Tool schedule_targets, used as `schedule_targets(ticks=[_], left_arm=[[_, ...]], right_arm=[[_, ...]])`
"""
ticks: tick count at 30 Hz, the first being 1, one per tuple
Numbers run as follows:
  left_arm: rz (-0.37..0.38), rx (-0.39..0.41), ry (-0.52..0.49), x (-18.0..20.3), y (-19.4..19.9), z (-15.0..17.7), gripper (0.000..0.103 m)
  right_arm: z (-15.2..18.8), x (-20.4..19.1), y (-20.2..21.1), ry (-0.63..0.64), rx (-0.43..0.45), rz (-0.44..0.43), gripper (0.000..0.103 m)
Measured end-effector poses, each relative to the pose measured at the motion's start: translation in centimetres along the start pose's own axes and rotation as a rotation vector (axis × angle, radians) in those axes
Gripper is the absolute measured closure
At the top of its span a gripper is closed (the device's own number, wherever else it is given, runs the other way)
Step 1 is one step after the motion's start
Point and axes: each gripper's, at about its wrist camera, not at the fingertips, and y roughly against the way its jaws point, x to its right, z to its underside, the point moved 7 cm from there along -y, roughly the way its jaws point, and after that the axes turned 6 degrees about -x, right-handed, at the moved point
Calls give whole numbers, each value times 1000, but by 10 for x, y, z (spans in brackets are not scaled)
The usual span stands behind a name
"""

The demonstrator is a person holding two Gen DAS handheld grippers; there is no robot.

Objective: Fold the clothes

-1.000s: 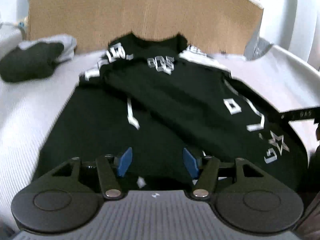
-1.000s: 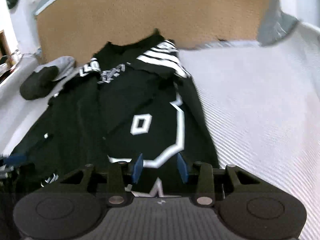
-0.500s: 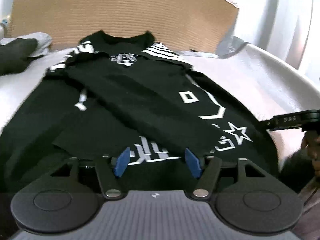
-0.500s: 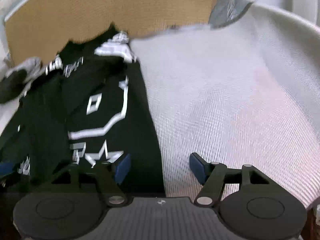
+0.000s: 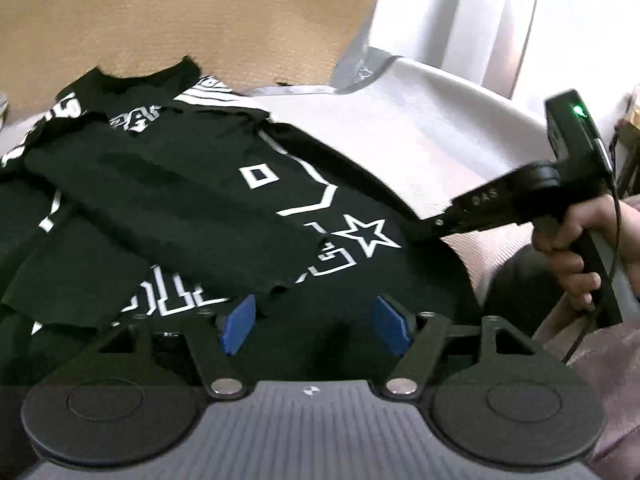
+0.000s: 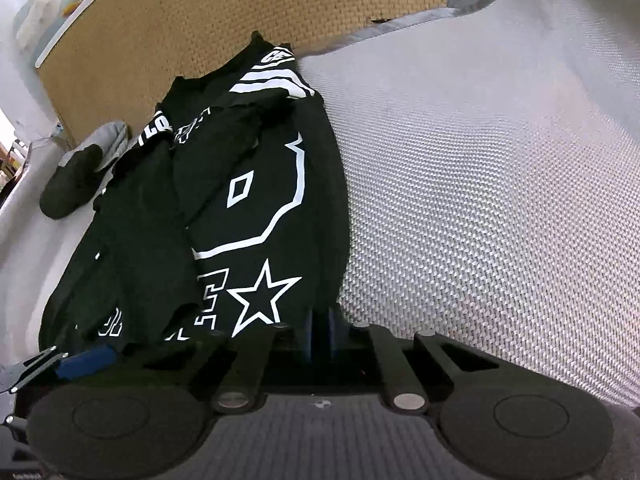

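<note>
Black shirt (image 5: pixel 208 208) on bed, left tool (image 5: pixel 316 320) spread over hem, right tool (image 6: pixel 320 334) pinching corner

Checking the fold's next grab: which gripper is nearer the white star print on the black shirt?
Right. The right gripper is shut beside the star; the left gripper hangs open farther off.

Soft, even daylight is seen in both views. Fisheye bending is marked at the edges, far from the fingers (image 5: pixel 390 326). Mild motion blur is noticed ahead of them.
</note>
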Motion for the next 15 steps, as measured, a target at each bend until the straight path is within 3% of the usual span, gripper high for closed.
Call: schedule_targets(ticks=[15], left_arm=[[155,38,88,15,8,-5,25]], right_arm=[[-15,-97,1,172,-59,-213,95]])
